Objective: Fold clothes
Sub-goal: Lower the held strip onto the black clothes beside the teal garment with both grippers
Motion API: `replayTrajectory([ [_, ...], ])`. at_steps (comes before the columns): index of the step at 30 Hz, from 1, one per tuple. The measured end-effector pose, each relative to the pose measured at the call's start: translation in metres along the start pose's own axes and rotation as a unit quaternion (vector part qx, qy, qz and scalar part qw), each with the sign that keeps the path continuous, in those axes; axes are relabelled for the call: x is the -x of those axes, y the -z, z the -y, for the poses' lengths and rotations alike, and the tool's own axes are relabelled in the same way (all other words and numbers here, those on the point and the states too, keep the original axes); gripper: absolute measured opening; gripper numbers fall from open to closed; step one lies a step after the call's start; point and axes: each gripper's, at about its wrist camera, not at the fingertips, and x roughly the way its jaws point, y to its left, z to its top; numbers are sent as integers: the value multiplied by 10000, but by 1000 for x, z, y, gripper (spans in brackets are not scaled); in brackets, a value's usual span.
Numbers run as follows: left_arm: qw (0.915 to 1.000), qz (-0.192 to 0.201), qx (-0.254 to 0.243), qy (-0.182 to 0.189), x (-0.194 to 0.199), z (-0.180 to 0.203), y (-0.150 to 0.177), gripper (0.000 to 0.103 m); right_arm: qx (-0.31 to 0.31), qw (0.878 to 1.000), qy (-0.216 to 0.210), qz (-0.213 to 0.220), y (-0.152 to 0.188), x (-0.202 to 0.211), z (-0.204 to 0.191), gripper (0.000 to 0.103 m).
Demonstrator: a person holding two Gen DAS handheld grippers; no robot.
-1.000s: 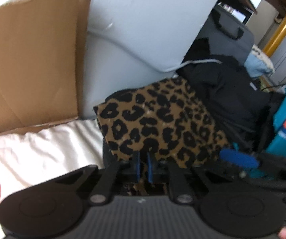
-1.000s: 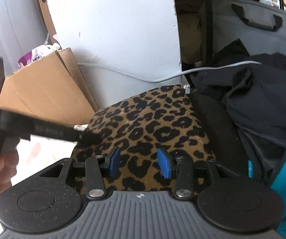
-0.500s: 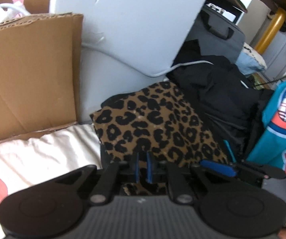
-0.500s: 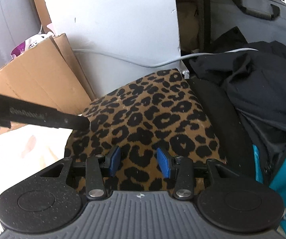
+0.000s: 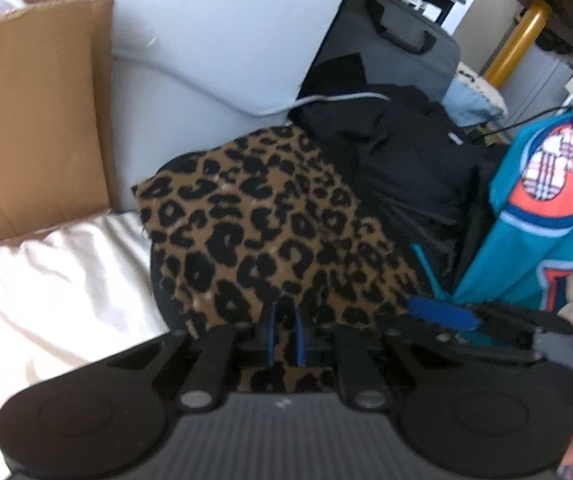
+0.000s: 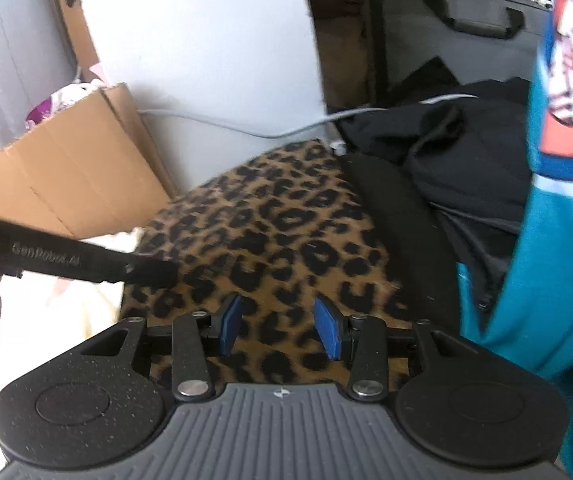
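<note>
Your left gripper (image 5: pixel 285 334) sits at the near edge of the leopard cloth (image 5: pixel 270 232); its jaws are nearly together and opening. Whether they pinch any fabric, you cannot tell from here. Your right gripper (image 6: pixel 280 330) hangs over the same cloth with jaws about half apart and nothing clamped between them. The cloth lies folded on a pale sheet (image 5: pixel 54 280), beside a cardboard box (image 5: pixel 34 112) and touching a black garment (image 5: pixel 414 160). A teal shirt (image 5: pixel 546 248) hangs at right.

black hand-held gripper (image 6: pixel 282 326), blue pads (image 6: pixel 228 330), silver screws, ribbed grey housing
</note>
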Motion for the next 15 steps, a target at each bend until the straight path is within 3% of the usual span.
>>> replayTrajectory([
  [15,9997,-225,26,-114,6,-10,23,13,-51,9985,424,-337,42,11,28,47],
])
